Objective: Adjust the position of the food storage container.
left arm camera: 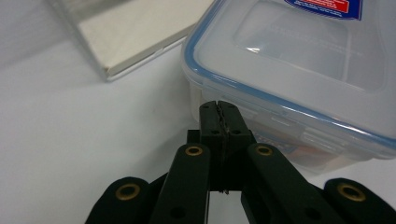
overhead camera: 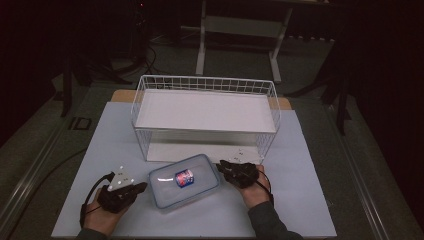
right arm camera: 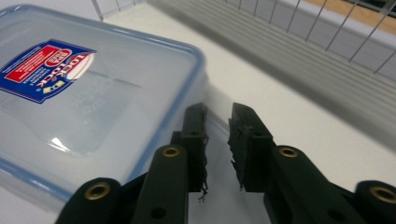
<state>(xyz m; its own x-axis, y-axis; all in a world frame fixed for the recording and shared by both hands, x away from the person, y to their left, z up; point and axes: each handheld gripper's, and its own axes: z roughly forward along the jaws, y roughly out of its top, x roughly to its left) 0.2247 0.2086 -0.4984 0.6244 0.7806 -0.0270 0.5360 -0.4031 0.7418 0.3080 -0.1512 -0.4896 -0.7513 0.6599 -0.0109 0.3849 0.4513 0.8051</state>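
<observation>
A clear plastic box (overhead camera: 165, 192) with a blue-sealed lid and a red and blue label (overhead camera: 184, 176) lies on the white table, between my hands. My left gripper (overhead camera: 144, 186) is shut, and its tips (left arm camera: 218, 109) are right against the side latch of the box (left arm camera: 299, 56); nothing is held. My right gripper (overhead camera: 219, 166) is at the opposite end. It (right arm camera: 217, 121) stands open by a narrow gap at the lid's edge of the box (right arm camera: 93, 93). A translucent latch flap seems to lie just ahead of that gap.
A white wire basket (overhead camera: 150, 95) with a white shelf board stands just behind the box, and its wires (right arm camera: 327, 28) run close past my right gripper. The basket's base board (left arm camera: 135, 32) lies beyond my left gripper. The white mat (overhead camera: 300, 200) ends near the person's forearms.
</observation>
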